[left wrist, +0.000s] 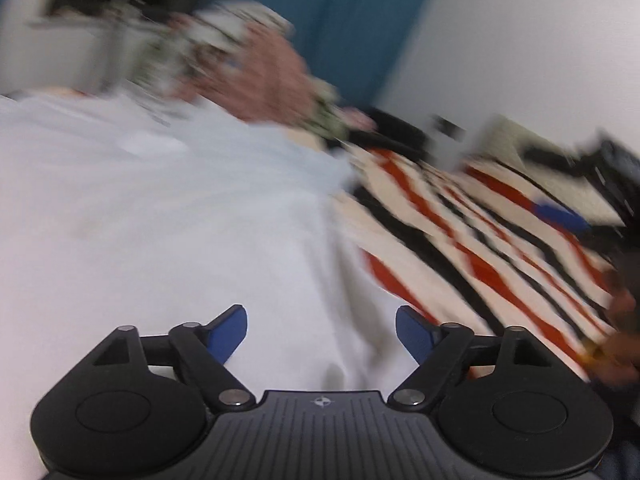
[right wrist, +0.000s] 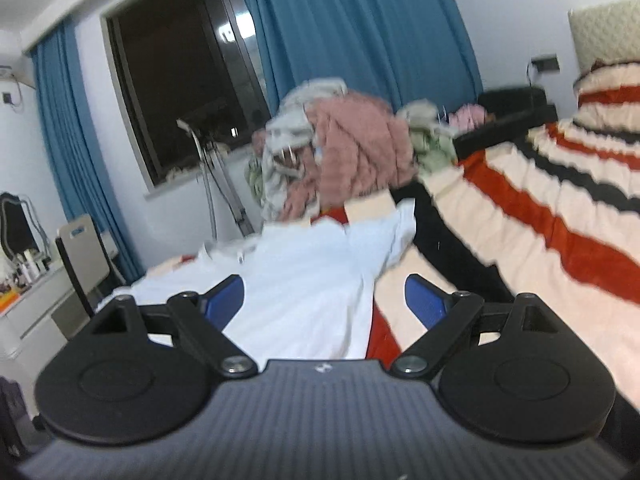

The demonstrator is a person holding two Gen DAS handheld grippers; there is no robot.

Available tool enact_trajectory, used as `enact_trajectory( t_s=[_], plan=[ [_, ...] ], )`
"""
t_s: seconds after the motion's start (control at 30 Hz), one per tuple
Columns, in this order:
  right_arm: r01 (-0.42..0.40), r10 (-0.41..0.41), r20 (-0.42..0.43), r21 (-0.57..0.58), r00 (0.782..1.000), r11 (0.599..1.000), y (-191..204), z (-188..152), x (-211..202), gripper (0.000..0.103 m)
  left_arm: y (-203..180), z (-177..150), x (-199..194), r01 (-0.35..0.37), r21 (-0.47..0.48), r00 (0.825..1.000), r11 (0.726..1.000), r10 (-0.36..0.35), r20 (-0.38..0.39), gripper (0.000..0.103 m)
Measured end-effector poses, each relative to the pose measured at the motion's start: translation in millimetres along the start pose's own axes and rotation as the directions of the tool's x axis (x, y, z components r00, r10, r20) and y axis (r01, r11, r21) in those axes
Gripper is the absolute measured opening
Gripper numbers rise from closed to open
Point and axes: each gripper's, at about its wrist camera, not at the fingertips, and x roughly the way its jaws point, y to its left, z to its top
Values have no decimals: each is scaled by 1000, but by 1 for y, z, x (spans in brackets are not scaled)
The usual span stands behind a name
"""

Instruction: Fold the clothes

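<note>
Left wrist view, blurred w/ motion: the left claw (left wrist: 321,334) sits at the bottom of the frame, its blue-padded fingers (left wrist: 228,334) spread apart w/ nothing between them. Directly under and ahead of it lies a white shirt (left wrist: 160,220), spread over the left and centre of the bed. To the right of the shirt the striped blanket (left wrist: 480,248) shows, cream w/ red and black bands. Beyond the shirt, a smeared pile of clothes (left wrist: 248,68), pink and pale green, in front of a blue curtain (left wrist: 340,20). At the far right edge, the right claw (left wrist: 592,200) is a dark blur w/ one blue tip; its state can't be told from here.

Right wrist view, sharper: the right claw (right wrist: 325,300) has its jaws wide apart and empty. The white shirt (right wrist: 312,276) lies flat on the bed ahead, collar to the left, one sleeve reaching up and right toward the pile of clothes (right wrist: 344,148). The striped blanket (right wrist: 540,216) fills the right side. Behind: blue curtain (right wrist: 360,20), dark window (right wrist: 176,72), a chair (right wrist: 84,256) and a counter (right wrist: 36,292) w/ small bottles at far left.
</note>
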Motion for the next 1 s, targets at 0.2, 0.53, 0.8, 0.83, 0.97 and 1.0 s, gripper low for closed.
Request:
enact_trajectory(
  t_s=[0.2, 0.53, 0.8, 0.83, 0.97, 1.0],
  plan=[
    [-4, 3, 70, 20, 998, 1000, -10, 8, -15, 89, -38, -24, 28, 93, 163, 994, 982, -82, -73, 3],
    [-11, 7, 105, 29, 994, 1000, -27, 10, -18, 89, -117, -49, 85, 239, 156, 957, 958, -206, -205, 2],
    [-31, 29, 51, 38, 998, 999, -36, 5, -8, 89, -110, -58, 101, 164, 123, 955, 979, -126, -269, 30],
    [-36, 34, 49, 38, 998, 999, -36, 5, -7, 89, -107, -54, 95, 143, 125, 960, 982, -106, -261, 36],
    [-57, 56, 54, 19, 997, 998, -33, 4, -9, 89, -97, -35, 64, 33, 176, 984, 984, -1, -179, 76],
    [-52, 52, 56, 10, 997, 999, -32, 3, -9, 89, -93, -30, 54, 0, 195, 989, 981, 28, -143, 83]
  ],
)
